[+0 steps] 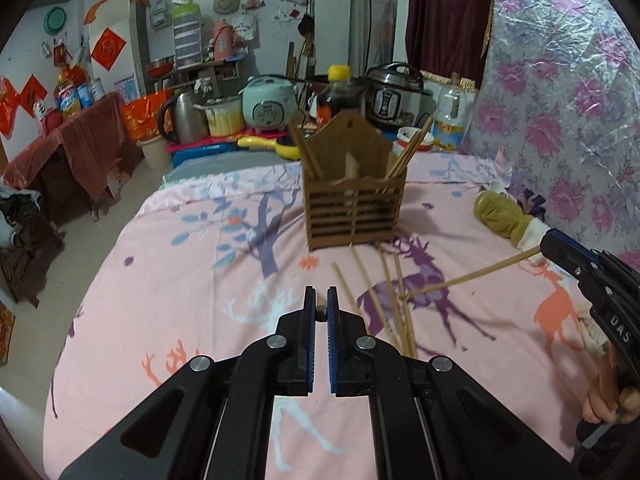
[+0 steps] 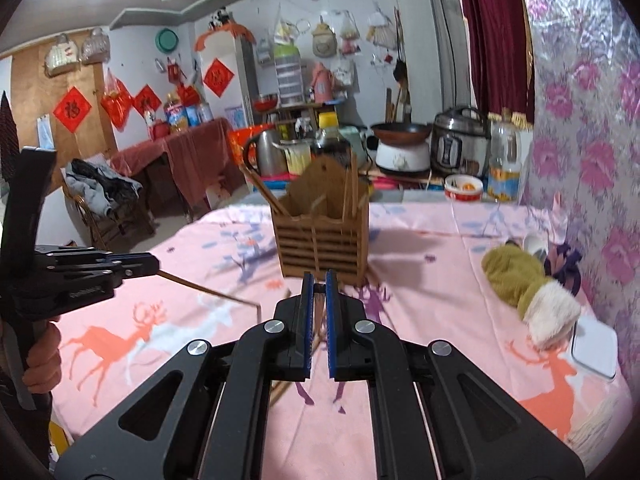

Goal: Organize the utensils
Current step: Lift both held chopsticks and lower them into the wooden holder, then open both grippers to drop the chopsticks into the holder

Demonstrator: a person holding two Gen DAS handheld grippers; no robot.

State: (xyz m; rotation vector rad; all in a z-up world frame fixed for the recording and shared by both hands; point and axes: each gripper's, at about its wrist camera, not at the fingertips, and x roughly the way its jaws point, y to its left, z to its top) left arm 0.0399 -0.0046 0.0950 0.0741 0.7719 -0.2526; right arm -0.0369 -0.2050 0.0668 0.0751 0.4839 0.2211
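Observation:
A wooden slatted utensil holder point(image 1: 354, 204) stands on the pink deer-print sheet point(image 1: 180, 280), with several chopsticks upright in it; it also shows in the right wrist view point(image 2: 322, 236). Several loose chopsticks point(image 1: 384, 300) lie on the sheet in front of it. My left gripper point(image 1: 321, 308) is shut on one chopstick end; the right wrist view shows that chopstick point(image 2: 208, 290) sticking out from it point(image 2: 154, 270). My right gripper point(image 2: 319, 292) is shut on a chopstick, seen in the left wrist view point(image 1: 468, 278) slanting down from its fingers point(image 1: 560, 250).
An olive plush slipper point(image 2: 520, 284) and a white flat box point(image 2: 594, 344) lie at the right by the floral plastic wall cover point(image 2: 592, 120). Cookers, a kettle and bottles point(image 1: 336, 96) crowd the far edge behind the holder. The sheet drops off at the left.

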